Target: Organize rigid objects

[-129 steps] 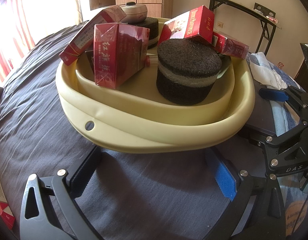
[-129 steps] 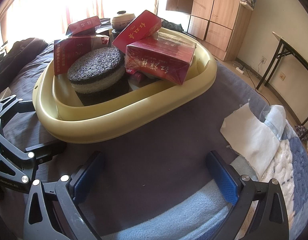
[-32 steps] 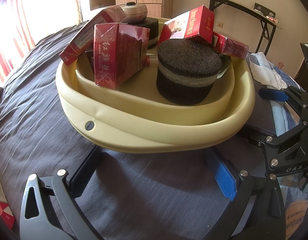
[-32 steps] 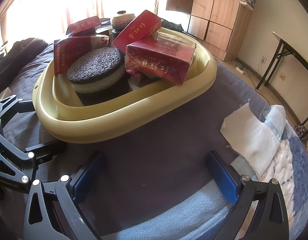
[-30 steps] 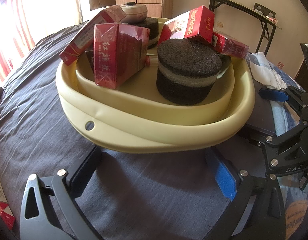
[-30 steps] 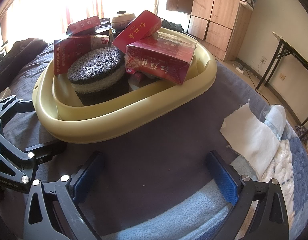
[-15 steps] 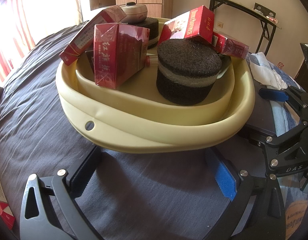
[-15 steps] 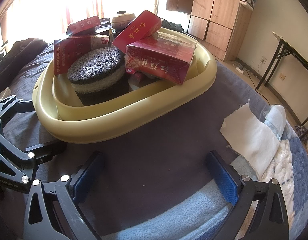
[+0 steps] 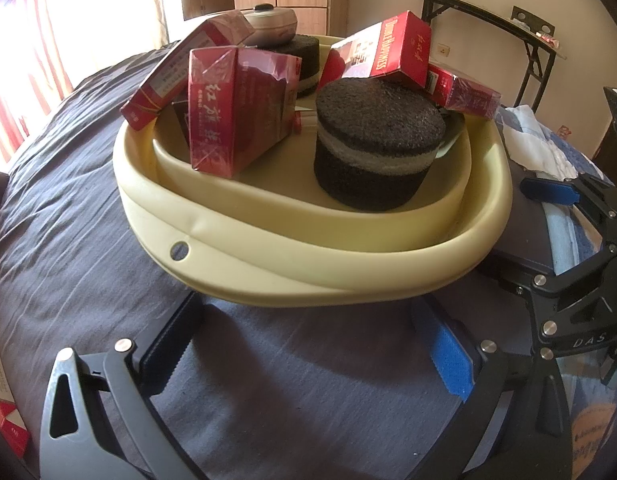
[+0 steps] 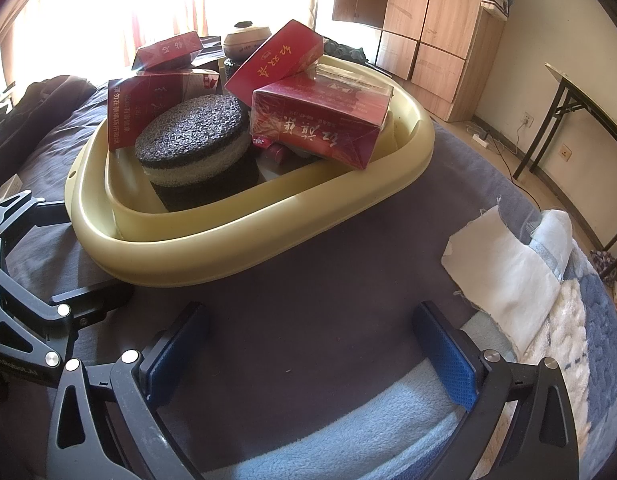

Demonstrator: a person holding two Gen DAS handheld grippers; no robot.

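Observation:
A cream plastic basin [image 9: 268, 240] [image 10: 236, 240] rests on a dark bedsheet. Inside it stand several red cartons, one upright at the left [image 9: 236, 108] and one lying on its side [image 10: 320, 120], plus a black round foam block with a grey band [image 9: 376, 140] [image 10: 196, 148]. A beige lidded pot [image 9: 268, 28] sits at the basin's far end. My left gripper [image 9: 308, 344] is open just before the basin's near rim, nothing between its fingers. My right gripper [image 10: 308, 348] is open over bare sheet, short of the basin.
A white cloth [image 10: 504, 276] and blue-white blankets lie right of the right gripper. Red packs [image 9: 4, 420] sit at the bed's left edge. A black-legged table [image 9: 508, 24] and wooden wardrobe [image 10: 428, 12] stand beyond the bed.

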